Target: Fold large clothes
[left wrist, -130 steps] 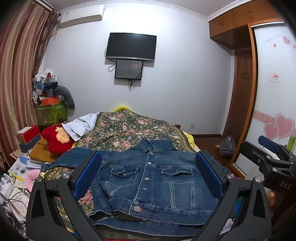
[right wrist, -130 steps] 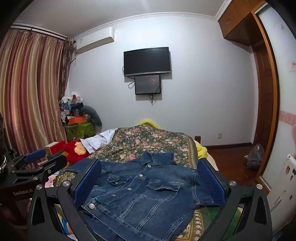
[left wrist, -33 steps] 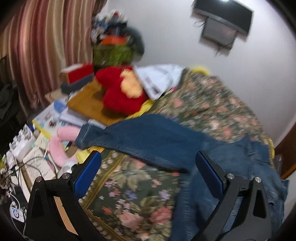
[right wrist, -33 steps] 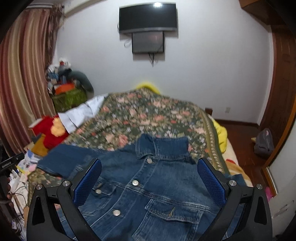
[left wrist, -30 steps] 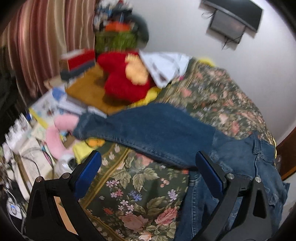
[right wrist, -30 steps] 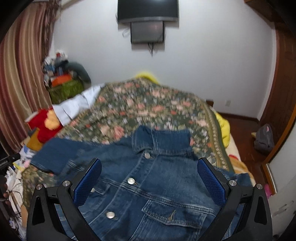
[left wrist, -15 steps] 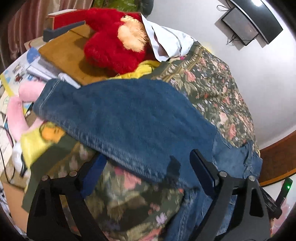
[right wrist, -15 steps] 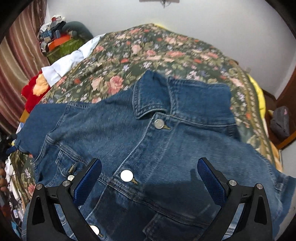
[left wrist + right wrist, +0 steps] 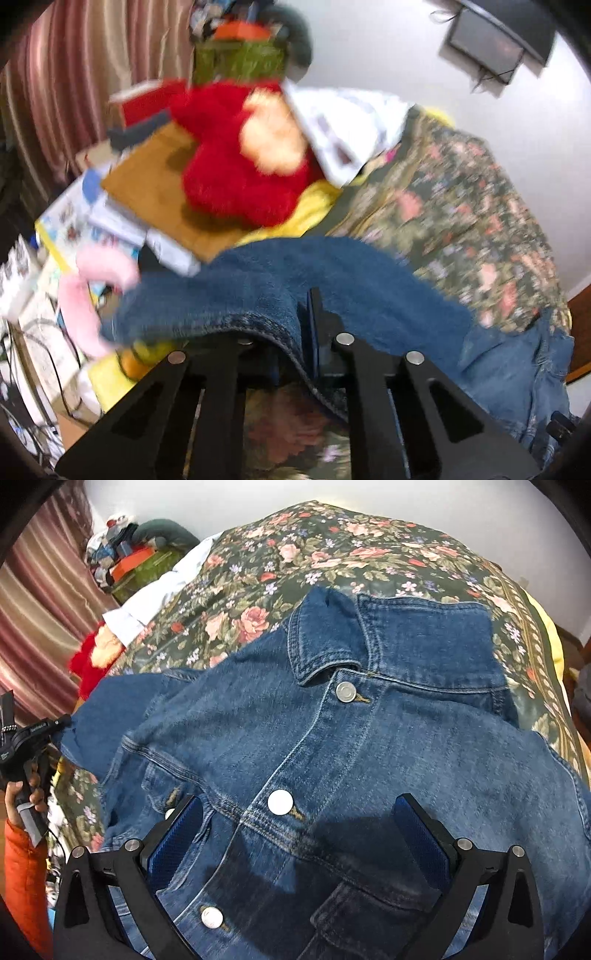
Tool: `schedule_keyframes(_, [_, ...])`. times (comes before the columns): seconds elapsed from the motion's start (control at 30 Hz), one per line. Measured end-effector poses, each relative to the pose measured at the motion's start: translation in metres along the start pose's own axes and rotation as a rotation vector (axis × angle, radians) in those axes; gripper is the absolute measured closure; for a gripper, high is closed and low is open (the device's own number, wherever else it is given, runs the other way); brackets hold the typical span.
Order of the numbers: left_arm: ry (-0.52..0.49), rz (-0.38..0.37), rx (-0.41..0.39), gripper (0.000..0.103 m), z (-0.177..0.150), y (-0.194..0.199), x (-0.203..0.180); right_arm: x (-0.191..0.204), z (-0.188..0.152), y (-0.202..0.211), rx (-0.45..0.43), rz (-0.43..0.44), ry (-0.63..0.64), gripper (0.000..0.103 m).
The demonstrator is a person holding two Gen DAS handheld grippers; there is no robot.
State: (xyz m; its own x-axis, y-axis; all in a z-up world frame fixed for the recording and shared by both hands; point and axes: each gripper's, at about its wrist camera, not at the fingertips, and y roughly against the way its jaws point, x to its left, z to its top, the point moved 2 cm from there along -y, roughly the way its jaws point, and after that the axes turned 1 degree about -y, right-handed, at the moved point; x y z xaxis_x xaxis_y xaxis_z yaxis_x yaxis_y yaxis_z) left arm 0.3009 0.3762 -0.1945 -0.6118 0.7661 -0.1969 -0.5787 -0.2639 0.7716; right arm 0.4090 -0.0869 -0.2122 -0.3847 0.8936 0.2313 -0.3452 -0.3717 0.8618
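Note:
A blue denim jacket (image 9: 369, 738) lies front up and buttoned on the floral bedspread (image 9: 332, 554), collar toward the far wall. Its left sleeve (image 9: 258, 288) stretches toward the bed's left edge. My left gripper (image 9: 308, 306) is shut on that sleeve, its jaws closing tight with the lower hem pinched between the pads; the view is blurred. In the right wrist view the left gripper (image 9: 62, 723) shows at the sleeve's end, held by a hand (image 9: 22, 794). My right gripper (image 9: 297, 803) hovers open just above the jacket's chest, with a white button (image 9: 280, 802) between its fingers.
A red plush toy (image 9: 236, 158) and a white garment (image 9: 343, 125) lie at the bed's left side. Beside the bed are a brown board (image 9: 155, 192), books, a pink plush (image 9: 99, 269) and cables. Striped curtains (image 9: 74, 74) hang at the left; a screen (image 9: 491, 44) is on the wall.
My left gripper moved in on the sleeve and went from wide open to shut on its hem. The right gripper sank and tipped down over the jacket's front, staying open.

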Motion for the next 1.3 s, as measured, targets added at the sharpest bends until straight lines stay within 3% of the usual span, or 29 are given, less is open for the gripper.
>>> schedule_keyframes(0.2, [-0.173, -0.050, -0.174, 0.095, 0.014, 0.064, -0.077, -0.011, -0.005, 0.037, -0.056, 0.005, -0.013, 0.000])
schedule_keyframes(0.33, [-0.384, -0.106, -0.322, 0.097, -0.004, 0.115, -0.154, -0.022, -0.010, 0.065, -0.100, -0.006, -0.024, 0.000])
schedule_keyframes(0.4, [-0.486, -0.148, -0.344, 0.097, -0.022, 0.131, -0.191, -0.028, -0.014, 0.077, -0.117, -0.009, -0.028, 0.000])
schedule_keyframes(0.53, [-0.601, -0.242, -0.236, 0.097, -0.065, 0.122, -0.245, -0.039, -0.023, 0.100, -0.153, -0.014, -0.038, 0.000])
schedule_keyframes(0.63, [-0.628, -0.306, -0.027, 0.097, -0.104, 0.083, -0.268, -0.049, -0.036, 0.116, -0.166, -0.013, -0.053, 0.000])
schedule_keyframes(0.73, [-0.625, -0.325, 0.166, 0.097, -0.142, 0.051, -0.275, -0.058, -0.047, 0.126, -0.173, -0.026, -0.055, 0.000])
schedule_keyframes(0.83, [-0.662, -0.322, 0.263, 0.092, -0.168, 0.041, -0.273, -0.070, -0.059, 0.135, -0.181, -0.059, -0.054, 0.000])
schedule_keyframes(0.9, [-0.670, -0.319, 0.284, 0.084, -0.176, 0.044, -0.269, -0.077, -0.063, 0.138, -0.181, -0.071, -0.060, 0.000])
schedule_keyframes(0.97, [-0.641, -0.333, 0.286, 0.061, -0.171, 0.052, -0.255, -0.083, -0.067, 0.140, -0.180, -0.072, -0.070, 0.000])
schedule_keyframes(1.07, [-0.543, -0.362, 0.235, 0.044, -0.143, 0.066, -0.232, -0.087, -0.070, 0.140, -0.183, -0.067, -0.083, 0.000])
schedule_keyframes(1.2, [-0.374, -0.334, 0.171, 0.035, -0.101, 0.068, -0.189, -0.086, -0.069, 0.137, -0.183, -0.055, -0.092, 0.000])
schedule_keyframes(1.3, [-0.232, -0.309, 0.221, 0.035, -0.081, 0.046, -0.155, -0.079, -0.065, 0.133, -0.180, -0.036, -0.097, 0.000])
